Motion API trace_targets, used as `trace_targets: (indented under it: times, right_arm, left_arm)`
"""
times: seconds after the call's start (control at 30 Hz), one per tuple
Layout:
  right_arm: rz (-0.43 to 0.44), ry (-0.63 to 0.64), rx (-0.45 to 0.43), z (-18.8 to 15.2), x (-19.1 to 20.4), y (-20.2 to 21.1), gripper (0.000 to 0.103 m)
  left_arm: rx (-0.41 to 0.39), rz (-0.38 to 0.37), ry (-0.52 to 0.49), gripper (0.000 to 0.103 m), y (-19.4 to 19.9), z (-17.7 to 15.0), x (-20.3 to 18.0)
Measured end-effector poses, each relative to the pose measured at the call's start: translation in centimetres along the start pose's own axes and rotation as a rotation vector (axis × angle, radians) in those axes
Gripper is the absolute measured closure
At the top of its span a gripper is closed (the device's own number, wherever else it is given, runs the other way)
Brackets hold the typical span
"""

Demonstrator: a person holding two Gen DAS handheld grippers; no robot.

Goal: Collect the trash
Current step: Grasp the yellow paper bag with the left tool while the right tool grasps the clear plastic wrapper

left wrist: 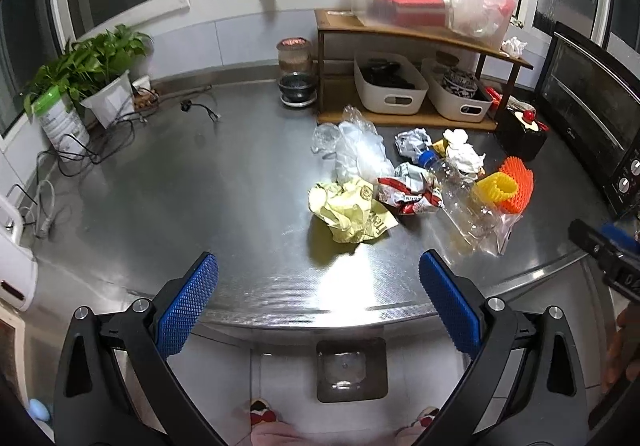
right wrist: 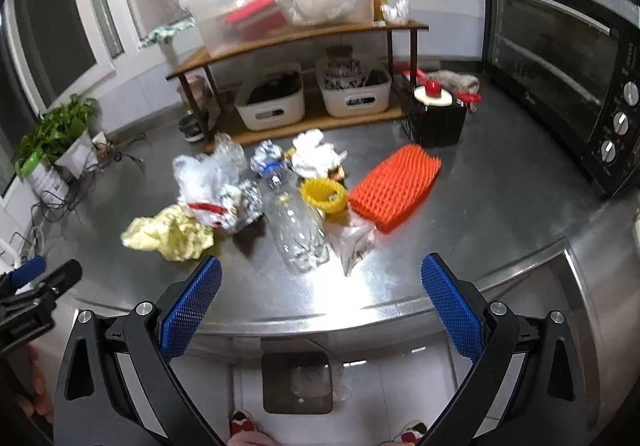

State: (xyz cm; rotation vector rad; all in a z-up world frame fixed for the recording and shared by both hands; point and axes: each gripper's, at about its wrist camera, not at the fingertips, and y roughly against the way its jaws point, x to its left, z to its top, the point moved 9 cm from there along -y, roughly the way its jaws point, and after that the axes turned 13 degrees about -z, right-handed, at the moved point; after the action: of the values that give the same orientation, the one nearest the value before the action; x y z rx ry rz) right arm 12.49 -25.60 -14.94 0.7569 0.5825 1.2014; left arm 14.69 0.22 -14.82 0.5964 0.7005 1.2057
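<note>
Trash lies in a pile on the steel counter (left wrist: 180, 186): a crumpled yellow wrapper (left wrist: 348, 210) (right wrist: 172, 232), a red and silver snack bag (left wrist: 408, 192) (right wrist: 224, 208), a clear plastic bottle with blue cap (left wrist: 460, 194) (right wrist: 294, 222), clear plastic bags (left wrist: 356, 142) (right wrist: 204, 170), white crumpled paper (left wrist: 464, 154) (right wrist: 316, 154), yellow foam netting (left wrist: 494, 188) (right wrist: 324, 196) and orange foam netting (left wrist: 520, 178) (right wrist: 394, 186). My left gripper (left wrist: 318, 274) is open and empty, near the counter's front edge, short of the yellow wrapper. My right gripper (right wrist: 322, 278) is open and empty, just short of the bottle.
A wooden shelf (left wrist: 420, 34) with two white baskets (left wrist: 390, 86) stands behind the pile. A black toaster oven (right wrist: 560, 86) is at the right. A potted plant (left wrist: 92, 66) and cables (left wrist: 80, 150) are at the left. A bin (left wrist: 352, 370) stands on the floor below the counter edge.
</note>
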Motion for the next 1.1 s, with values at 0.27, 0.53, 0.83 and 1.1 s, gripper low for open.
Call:
trace_targets:
  times: [0.27,0.53,0.83,1.1]
  right_arm:
    - [0.011,0.020,0.060,-1.0,-0.4,-4.8,0.031]
    - [0.035,-0.009,0.161,-1.4,-0.6,-10.4,0.066]
    - [0.012,-0.019,0.190,-0.5,-1.0,-13.5,0.066]
    - [0.058,-0.033,0.232,-0.2,-0.2,-15.3,0.059]
  left_arm:
    - [0.008,-0.081,0.016,0.010,-4.0,0.3,0.4]
    - [0.050,-0.086,-0.039,0.026,-9.1,1.9,-0.2]
    - [0.083,-0.079,-0.066,0.027,-12.5,3.4,-0.4]
    - [0.143,-0.085,-0.060,0.027,-15.0,2.9,0.1]
